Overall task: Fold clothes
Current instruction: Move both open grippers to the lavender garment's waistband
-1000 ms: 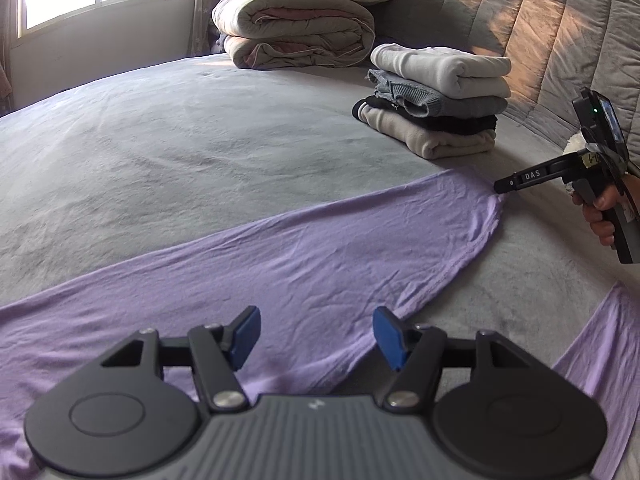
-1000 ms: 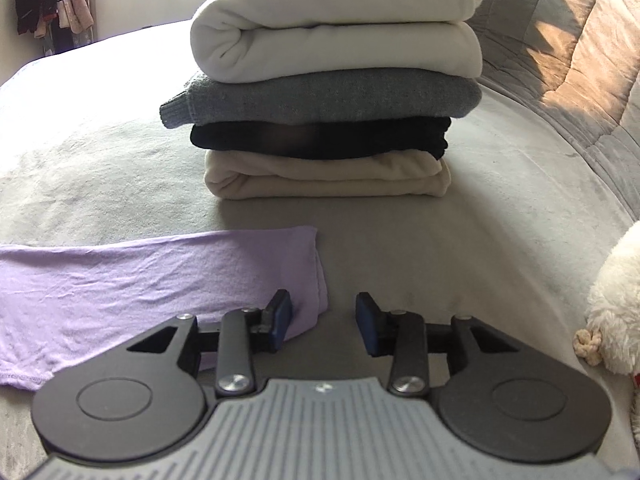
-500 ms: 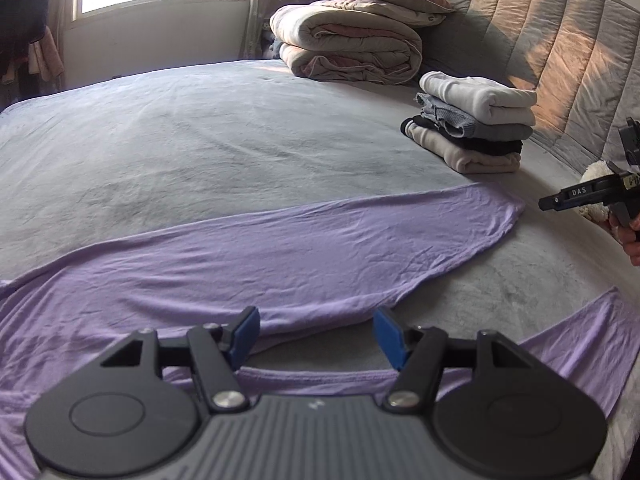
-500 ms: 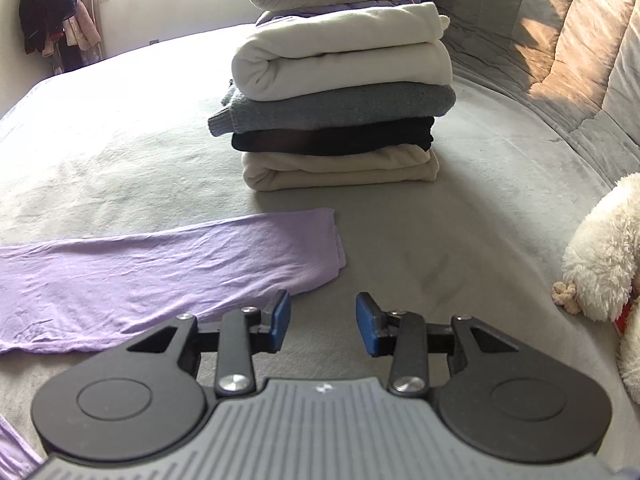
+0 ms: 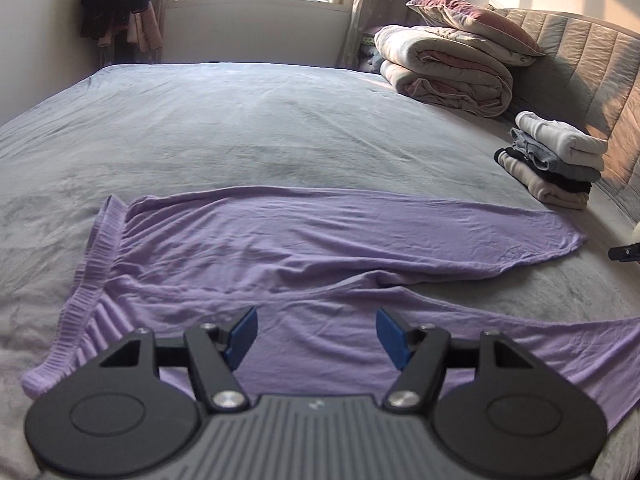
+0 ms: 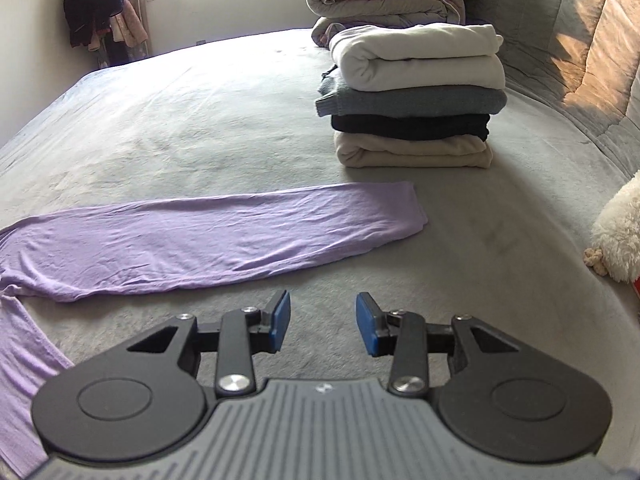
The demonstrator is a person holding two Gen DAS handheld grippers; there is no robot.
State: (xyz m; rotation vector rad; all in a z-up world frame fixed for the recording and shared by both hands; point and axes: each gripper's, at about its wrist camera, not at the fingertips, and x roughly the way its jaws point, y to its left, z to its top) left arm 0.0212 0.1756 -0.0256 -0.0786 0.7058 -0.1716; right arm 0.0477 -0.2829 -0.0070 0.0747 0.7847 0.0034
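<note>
A pair of lilac trousers (image 5: 280, 248) lies spread flat on the grey bed, waistband at the left, both legs running right. My left gripper (image 5: 317, 334) hovers open over the crotch area with nothing between its blue pads. In the right wrist view one lilac leg (image 6: 208, 236) stretches across the bed, its hem ending near the folded stack. My right gripper (image 6: 323, 320) stands open above bare bedding, just in front of that leg and apart from it. The tip of the right gripper (image 5: 624, 253) shows at the left wrist view's right edge.
A stack of several folded garments (image 6: 416, 96) sits near the padded headboard (image 5: 592, 80). A rolled duvet with pillows (image 5: 452, 68) lies behind it. A white plush toy (image 6: 620, 232) rests at the right. Dark clothes hang beside the window (image 5: 116, 4).
Both grippers have pulled back from the headboard side. The left view now takes in the waistband and both legs; the folded stack looks farther off in both views.
</note>
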